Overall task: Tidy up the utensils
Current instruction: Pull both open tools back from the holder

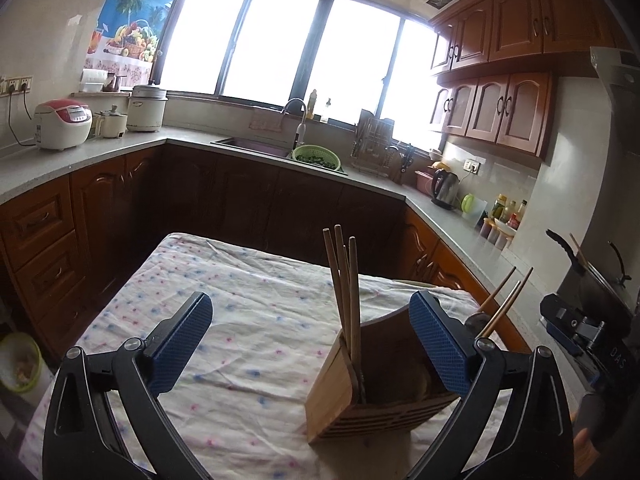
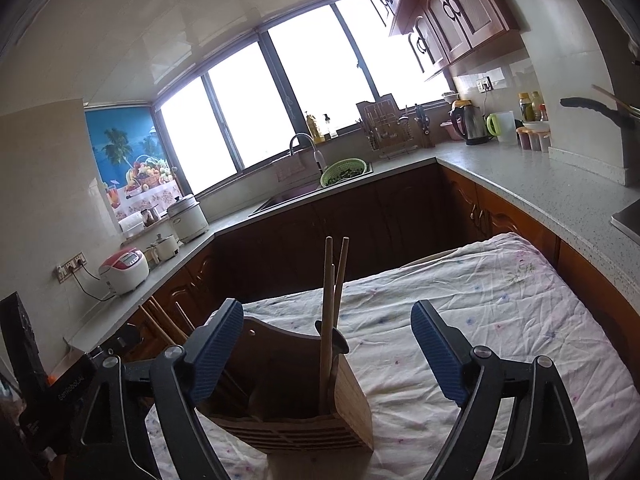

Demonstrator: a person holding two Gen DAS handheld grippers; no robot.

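Wooden chopsticks (image 1: 343,292) upright in holder (image 1: 340,404)

A wide bank of windows (image 1: 288,48) glared white above the sink (image 1: 256,146), washing out the view beyond. Reddish wooden upper cabinets (image 1: 516,20) lined the right wall, darker lower cabinets (image 1: 224,196) ran beneath a pale speckled countertop (image 2: 532,184). A tropical fruit poster (image 1: 132,16) hung left, above a rice cooker (image 1: 63,124).
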